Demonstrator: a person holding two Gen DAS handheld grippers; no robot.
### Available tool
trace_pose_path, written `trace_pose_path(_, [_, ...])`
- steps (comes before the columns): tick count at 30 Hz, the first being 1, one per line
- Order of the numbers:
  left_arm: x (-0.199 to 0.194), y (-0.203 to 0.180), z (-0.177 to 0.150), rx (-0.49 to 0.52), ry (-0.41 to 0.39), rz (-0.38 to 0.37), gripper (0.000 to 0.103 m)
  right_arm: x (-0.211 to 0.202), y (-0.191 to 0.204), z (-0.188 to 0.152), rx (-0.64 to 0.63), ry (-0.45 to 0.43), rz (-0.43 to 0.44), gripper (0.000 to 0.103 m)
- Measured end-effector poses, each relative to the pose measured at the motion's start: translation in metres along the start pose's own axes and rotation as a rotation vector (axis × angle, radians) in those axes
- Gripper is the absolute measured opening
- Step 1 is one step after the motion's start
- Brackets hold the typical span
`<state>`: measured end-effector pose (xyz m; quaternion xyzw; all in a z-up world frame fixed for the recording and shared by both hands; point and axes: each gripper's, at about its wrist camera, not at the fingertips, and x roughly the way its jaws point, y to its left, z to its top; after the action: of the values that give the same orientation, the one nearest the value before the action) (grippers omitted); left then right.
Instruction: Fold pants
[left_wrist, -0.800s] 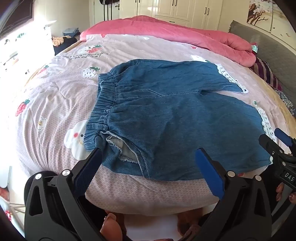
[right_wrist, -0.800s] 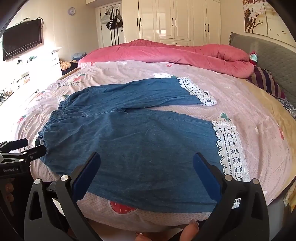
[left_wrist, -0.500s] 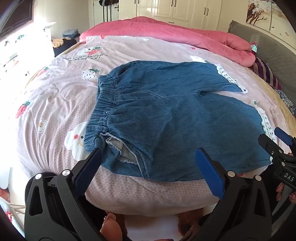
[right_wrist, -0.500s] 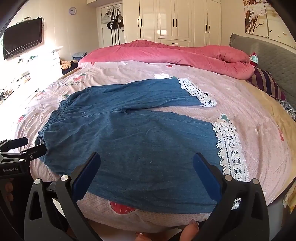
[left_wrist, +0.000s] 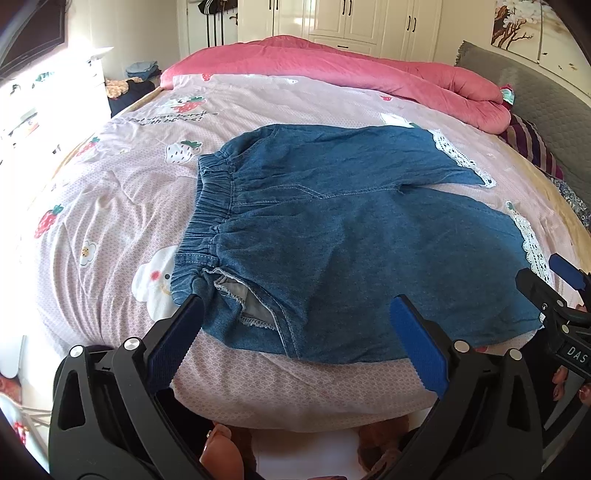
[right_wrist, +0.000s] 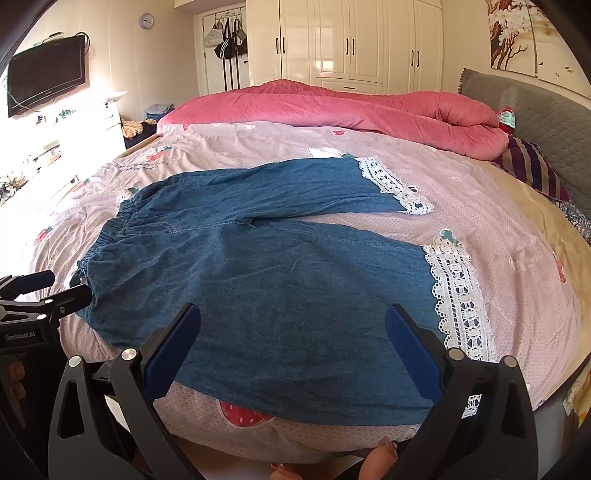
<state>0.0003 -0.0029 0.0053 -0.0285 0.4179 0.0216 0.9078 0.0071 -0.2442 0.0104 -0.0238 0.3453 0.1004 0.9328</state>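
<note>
- Two grippers are hanging spread wide and empty at the near edge of the bed: my left gripper (left_wrist: 295, 332) and my right gripper (right_wrist: 291, 339), each with its blue pads well apart and nothing between them.
- Just ahead of my left jaws, the pants (left_wrist: 351, 240) are lying flat on the bedspread (left_wrist: 110, 221), with the near corner of the elastic waistband (left_wrist: 207, 221) sitting right at my left-hand pad (left_wrist: 177, 339) and a pocket lining (left_wrist: 240, 299) showing pale just beyond it.
- Just ahead of my right jaws, the near leg is stretching off to my right and ending in a white lace cuff (right_wrist: 454, 295), which is lying beyond my right-hand pad (right_wrist: 413, 354).
- I am judging this as the very start: nothing is folded yet, both legs are lying open side by side, and I am only lining up for the first grasp.
- Next, I am expecting to need my left jaws closing on the near waistband corner and my right jaws on the near cuff, pinching cloth alone and not the bedspread beneath.
- Farther from my jaws, the far leg (right_wrist: 277, 188) is lying angled away, with its own lace hem (right_wrist: 391, 184); the near leg is probably going over onto it.
- Farthest off, a pink quilt (right_wrist: 332, 107) is bunched along the far side, well apart from the pants.
</note>
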Motion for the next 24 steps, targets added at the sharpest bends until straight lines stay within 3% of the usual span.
trace_pose_path(24, [-0.0014,0.0022,0.0015,-0.006,-0.001,0.007,0.095,0.0011,0.0007,-0.0023,0.0,0.003,0.0,0.099])
